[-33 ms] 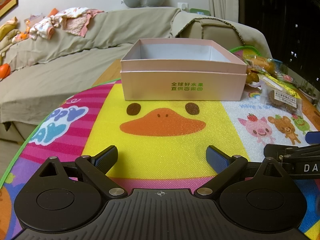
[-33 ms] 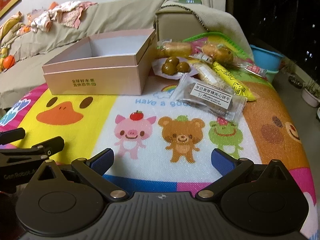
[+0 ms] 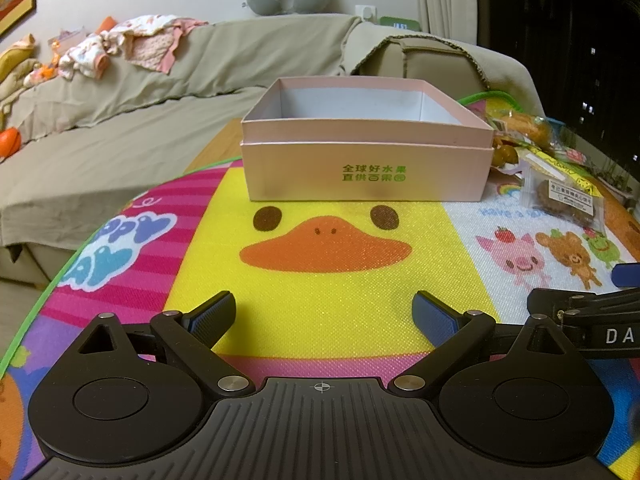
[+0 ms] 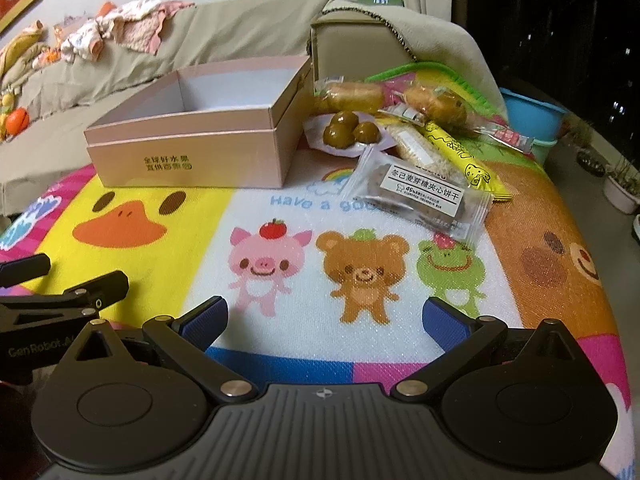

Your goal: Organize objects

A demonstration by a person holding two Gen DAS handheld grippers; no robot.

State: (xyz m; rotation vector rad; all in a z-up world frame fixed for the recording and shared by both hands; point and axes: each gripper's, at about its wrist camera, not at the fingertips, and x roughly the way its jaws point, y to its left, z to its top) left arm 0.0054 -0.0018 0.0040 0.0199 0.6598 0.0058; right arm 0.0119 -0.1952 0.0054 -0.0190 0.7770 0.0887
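An open, empty pink box [image 3: 366, 160] stands on the cartoon mat [image 3: 320, 280]; it also shows in the right wrist view [image 4: 200, 148]. To its right lie wrapped snacks: a clear biscuit packet [image 4: 420, 196], a yellow stick packet [image 4: 460, 156], round brown sweets [image 4: 348, 130] and wrapped buns [image 4: 352, 96]. The biscuit packet shows in the left wrist view [image 3: 564, 200]. My left gripper [image 3: 324, 316] is open and empty, low over the duck picture in front of the box. My right gripper [image 4: 324, 316] is open and empty over the mat, short of the snacks.
A beige covered sofa [image 3: 120, 128] with clothes [image 3: 132, 44] runs behind the table. A blue basin [image 4: 532, 116] sits beyond the table's far right edge. The left gripper's body [image 4: 52, 300] shows at the left of the right wrist view.
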